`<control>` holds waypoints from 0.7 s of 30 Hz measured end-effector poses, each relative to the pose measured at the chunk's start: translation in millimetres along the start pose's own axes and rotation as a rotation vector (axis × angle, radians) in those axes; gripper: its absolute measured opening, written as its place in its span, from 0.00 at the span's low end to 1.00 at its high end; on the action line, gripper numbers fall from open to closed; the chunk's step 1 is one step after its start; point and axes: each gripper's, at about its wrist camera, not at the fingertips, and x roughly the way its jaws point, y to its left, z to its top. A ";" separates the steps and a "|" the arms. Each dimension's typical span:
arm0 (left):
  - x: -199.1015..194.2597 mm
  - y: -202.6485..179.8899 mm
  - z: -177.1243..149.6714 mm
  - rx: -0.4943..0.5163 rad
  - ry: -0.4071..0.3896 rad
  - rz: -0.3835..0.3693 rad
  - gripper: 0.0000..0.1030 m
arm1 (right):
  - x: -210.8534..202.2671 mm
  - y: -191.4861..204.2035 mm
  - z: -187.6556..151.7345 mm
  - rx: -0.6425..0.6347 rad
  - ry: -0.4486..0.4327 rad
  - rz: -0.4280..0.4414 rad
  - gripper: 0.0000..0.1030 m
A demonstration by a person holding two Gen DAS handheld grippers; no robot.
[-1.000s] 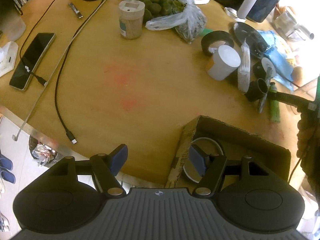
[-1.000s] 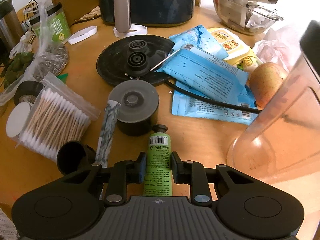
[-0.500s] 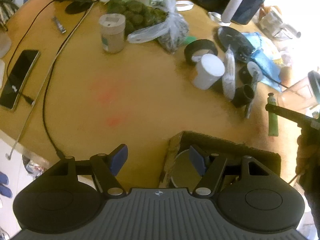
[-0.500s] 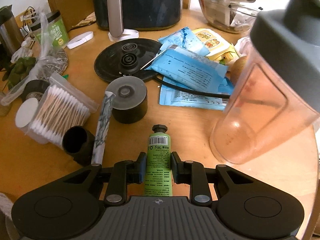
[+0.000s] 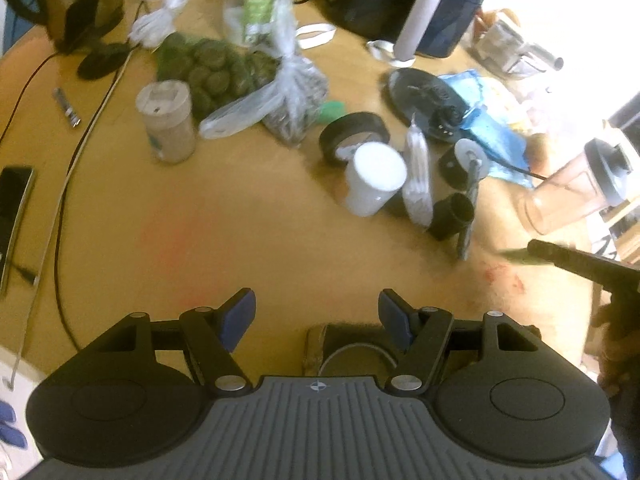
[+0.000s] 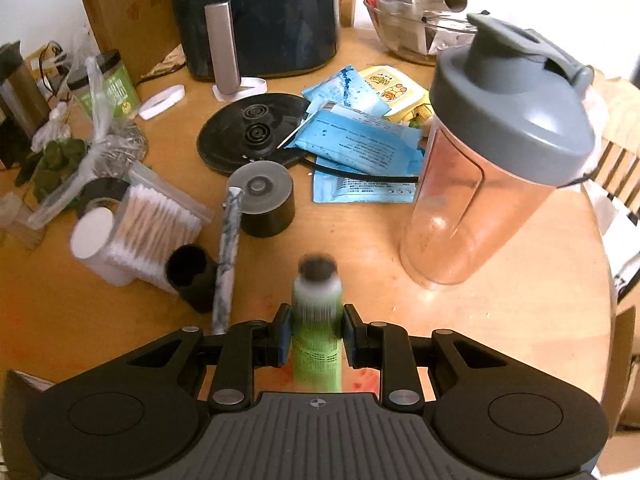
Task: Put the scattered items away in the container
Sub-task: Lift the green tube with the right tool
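Observation:
My right gripper point(image 6: 316, 330) is shut on a green tube with a black cap point(image 6: 317, 344), lifted off the wooden table and blurred by motion. In the left wrist view that gripper shows as a dark arm point(image 5: 580, 264) at the right edge. My left gripper point(image 5: 316, 316) is open with nothing between its blue pads point(image 5: 236, 314), hovering above the table. Just under it lies the cardboard box point(image 5: 316, 344), mostly hidden by the gripper body, with a round white-rimmed item point(image 5: 352, 354) inside. Scattered items remain: a cotton swab pack point(image 6: 152, 228), a black cup point(image 6: 190, 272), a marbled stick point(image 6: 228, 256).
A clear shaker bottle with grey lid point(image 6: 492, 152) stands right of the tube. A black round container point(image 6: 266, 200), black lid disc point(image 6: 252, 132), blue packets point(image 6: 360, 148), tape roll point(image 5: 352, 136), white cylinder point(image 5: 374, 184), bagged greens point(image 5: 224, 68) and cables point(image 5: 60, 184) crowd the table.
The right gripper has risen with the green tube, lifting it off the table. The left gripper pulled back from the box, which slid down behind its body.

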 end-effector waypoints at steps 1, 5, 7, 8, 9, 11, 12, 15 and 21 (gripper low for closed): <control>0.3 -0.5 2.3 0.010 -0.006 -0.006 0.65 | -2.5 0.3 -0.5 0.009 0.003 -0.005 0.28; 3.5 -0.7 10.5 0.038 -0.014 -0.022 0.65 | -13.7 -1.1 -4.2 0.058 -0.004 0.004 0.27; 5.8 -0.5 14.1 0.052 -0.010 -0.029 0.65 | -15.5 -1.6 -7.4 0.073 -0.006 0.000 0.27; 6.9 -0.3 15.5 0.059 -0.009 -0.034 0.65 | -15.6 -1.7 -9.0 0.076 -0.005 -0.003 0.27; 8.1 -0.2 16.8 0.068 -0.008 -0.041 0.65 | -16.1 -1.8 -10.8 0.080 -0.005 -0.004 0.27; 11.2 0.0 19.2 0.081 -0.004 -0.052 0.65 | -18.7 -1.4 -14.6 0.080 -0.010 -0.014 0.27; 13.1 0.2 20.1 0.086 0.000 -0.058 0.65 | -20.0 -0.6 -16.3 0.076 -0.014 -0.021 0.27; 17.5 0.9 21.8 0.099 0.011 -0.071 0.65 | -22.8 2.1 -23.6 0.063 -0.027 -0.044 0.27; 16.1 5.2 22.2 0.093 0.014 -0.074 0.65 | -12.0 5.0 -46.0 -0.007 -0.023 -0.094 0.27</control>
